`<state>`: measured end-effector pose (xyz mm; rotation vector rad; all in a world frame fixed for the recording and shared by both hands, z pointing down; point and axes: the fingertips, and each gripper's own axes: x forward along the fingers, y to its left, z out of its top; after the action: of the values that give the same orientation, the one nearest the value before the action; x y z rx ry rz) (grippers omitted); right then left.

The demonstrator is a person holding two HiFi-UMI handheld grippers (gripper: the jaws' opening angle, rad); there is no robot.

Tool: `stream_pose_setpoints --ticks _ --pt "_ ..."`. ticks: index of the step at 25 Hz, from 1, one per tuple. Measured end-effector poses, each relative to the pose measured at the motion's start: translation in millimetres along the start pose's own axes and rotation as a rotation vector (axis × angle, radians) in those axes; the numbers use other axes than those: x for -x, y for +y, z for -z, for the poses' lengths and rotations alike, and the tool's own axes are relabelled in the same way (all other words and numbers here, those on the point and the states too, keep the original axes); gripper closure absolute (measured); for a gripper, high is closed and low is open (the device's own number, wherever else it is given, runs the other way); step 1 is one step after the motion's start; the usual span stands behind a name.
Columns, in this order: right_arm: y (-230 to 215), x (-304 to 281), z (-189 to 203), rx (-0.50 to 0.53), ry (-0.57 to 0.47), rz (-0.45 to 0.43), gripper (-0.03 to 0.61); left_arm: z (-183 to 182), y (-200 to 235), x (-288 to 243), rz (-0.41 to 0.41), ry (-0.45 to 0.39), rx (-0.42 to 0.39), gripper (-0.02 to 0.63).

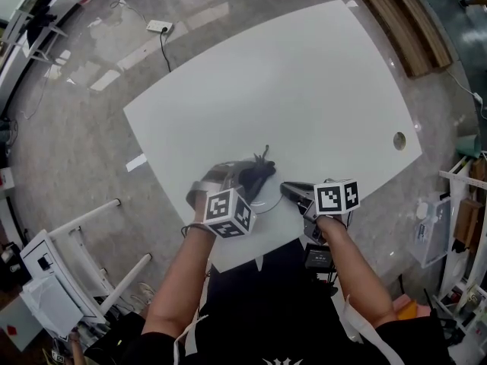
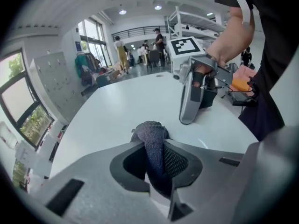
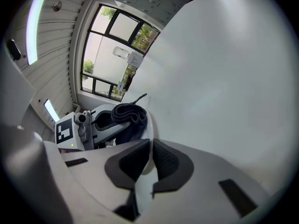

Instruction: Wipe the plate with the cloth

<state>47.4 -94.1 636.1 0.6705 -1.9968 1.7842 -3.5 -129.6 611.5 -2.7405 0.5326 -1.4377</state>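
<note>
My left gripper [image 1: 251,178] is shut on a dark grey cloth [image 1: 256,172], which bunches out past its jaws [image 2: 152,135] near the front edge of the white table [image 1: 304,90]. The cloth [image 3: 129,114] rests on a white plate [image 3: 149,128] that barely stands out from the tabletop. In the head view only the plate's curved rim [image 1: 268,203] shows. My right gripper [image 1: 286,189] comes in from the right and is shut on the plate's near rim, the thin white edge pinched between its pads [image 3: 164,158]. The right gripper [image 2: 190,99] stands just behind the cloth in the left gripper view.
A round cable hole [image 1: 399,140] sits near the table's right edge. A power strip [image 1: 159,26] lies on the floor beyond the far corner. A white frame [image 1: 91,253] stands at the lower left, shelving [image 1: 464,204] at the right. People stand far off [image 2: 122,50].
</note>
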Motion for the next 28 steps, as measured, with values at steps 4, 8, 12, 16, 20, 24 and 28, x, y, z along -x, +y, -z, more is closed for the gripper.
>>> stream_pose_setpoints --ticks 4,8,12,16,20,24,28 --pt "-1.6 1.4 -3.3 -0.002 -0.025 0.005 0.560 13.7 13.5 9.5 -0.048 0.032 0.032 0.563" --pt "-1.7 1.4 -4.2 -0.007 -0.048 0.012 0.560 32.1 12.5 25.9 -0.060 0.058 0.059 0.563" --pt "-0.1 2.5 -3.7 -0.010 -0.065 0.017 0.561 48.5 2.4 43.9 -0.061 0.083 0.079 0.563" --pt "0.1 1.8 -5.3 -0.013 -0.087 0.024 0.560 57.4 -21.9 52.3 -0.022 0.106 0.090 0.563" --pt "-0.1 0.0 -6.5 -0.013 -0.107 0.033 0.561 49.2 -52.3 48.8 0.049 0.102 0.071 0.563" --pt "0.2 0.4 -7.6 -0.011 -0.115 0.037 0.561 30.3 -69.9 36.2 0.097 0.086 0.058 0.563" --pt "-0.4 0.4 -8.6 -0.008 -0.130 0.046 0.561 8.0 -78.8 20.3 0.129 0.072 0.009 0.563"
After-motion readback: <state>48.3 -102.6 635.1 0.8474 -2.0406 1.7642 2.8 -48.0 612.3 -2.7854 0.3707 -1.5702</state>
